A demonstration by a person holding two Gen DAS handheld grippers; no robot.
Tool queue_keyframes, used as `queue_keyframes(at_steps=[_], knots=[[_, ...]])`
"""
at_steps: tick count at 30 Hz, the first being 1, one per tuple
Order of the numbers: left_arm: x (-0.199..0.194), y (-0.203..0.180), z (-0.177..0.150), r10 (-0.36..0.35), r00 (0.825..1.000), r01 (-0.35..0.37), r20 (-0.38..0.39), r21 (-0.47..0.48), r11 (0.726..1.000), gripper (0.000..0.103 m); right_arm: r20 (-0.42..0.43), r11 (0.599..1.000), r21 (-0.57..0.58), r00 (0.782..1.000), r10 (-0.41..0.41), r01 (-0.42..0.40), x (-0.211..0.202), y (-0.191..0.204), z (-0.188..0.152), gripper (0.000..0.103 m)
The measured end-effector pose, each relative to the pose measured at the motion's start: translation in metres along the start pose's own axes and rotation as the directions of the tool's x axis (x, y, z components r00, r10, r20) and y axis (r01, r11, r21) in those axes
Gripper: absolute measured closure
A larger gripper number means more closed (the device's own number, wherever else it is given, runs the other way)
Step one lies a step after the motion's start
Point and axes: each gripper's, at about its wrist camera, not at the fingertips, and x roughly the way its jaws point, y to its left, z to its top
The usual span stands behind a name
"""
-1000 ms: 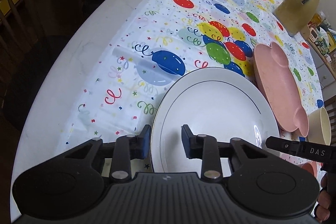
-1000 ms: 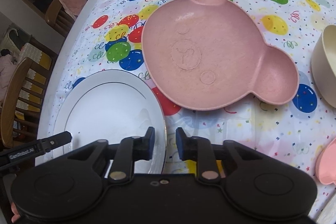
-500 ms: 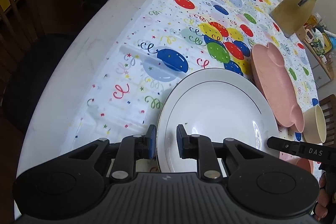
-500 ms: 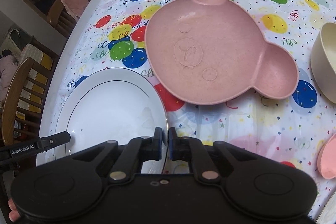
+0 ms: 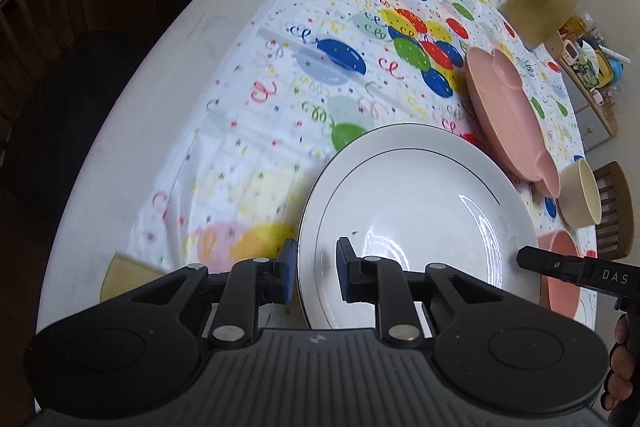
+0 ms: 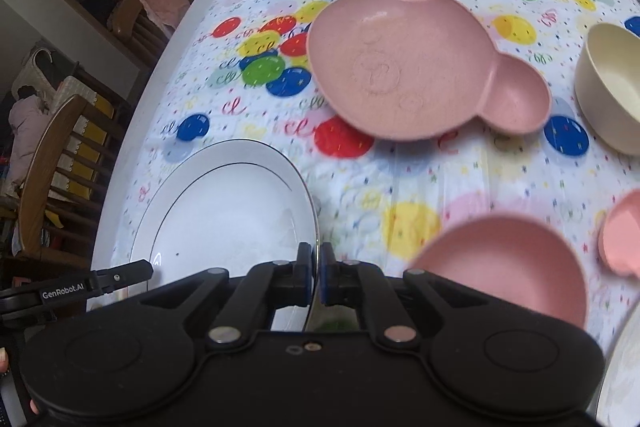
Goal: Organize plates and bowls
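Observation:
A white plate (image 5: 420, 207) with a thin dark ring is held between my two grippers, raised a little over the balloon tablecloth. My left gripper (image 5: 316, 261) is shut on its left rim, one pad outside and one inside the plate. In the right wrist view the same white plate (image 6: 224, 219) sits at lower left, and my right gripper (image 6: 316, 277) is shut on its right rim. A pink bear-shaped plate (image 6: 408, 67) lies beyond. A cream bowl (image 6: 612, 87) stands right of it, and a pink bowl (image 6: 508, 267) is close on the near right.
Another pink dish (image 6: 624, 231) shows at the right edge. A yellowish pitcher (image 5: 540, 7) stands at the far side of the table. Wooden chairs (image 6: 60, 167) stand along the table's left edge. Bare tablecloth (image 5: 280, 87) lies left of the plates.
Both grippers closed on opposite rims of the white plate. The plate then moved with them toward the near side, and the pink bowl came into the right wrist view.

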Motion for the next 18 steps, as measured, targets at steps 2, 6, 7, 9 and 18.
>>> queue_keyframes(at_steps=[2,6,7,9,18], knots=[[-0.008,0.001,-0.011,-0.010,1.000,0.010,-0.006,0.011,1.000,0.083,0.001,1.000,-0.004,1.000,0.003,-0.003,-0.007,0.002,-0.010,0.100],[-0.025,0.001,-0.038,-0.021,1.000,0.022,-0.018,0.044,0.999,0.083,0.003,1.000,0.006,1.000,0.020,-0.020,-0.025,0.002,-0.036,0.100],[-0.029,0.001,-0.045,-0.024,0.999,0.025,-0.022,0.049,0.999,0.083,0.003,1.000,0.011,1.000,0.025,-0.025,-0.030,0.001,-0.043,0.100],[-0.035,0.000,-0.058,-0.025,0.999,0.027,-0.031,0.063,0.998,0.083,0.005,0.999,0.018,0.999,0.031,-0.032,-0.038,0.000,-0.058,0.100],[-0.055,-0.006,-0.107,-0.044,0.997,0.053,-0.066,0.132,0.990,0.083,-0.001,0.994,0.100,0.998,0.055,-0.055,-0.062,-0.018,-0.134,0.100]])
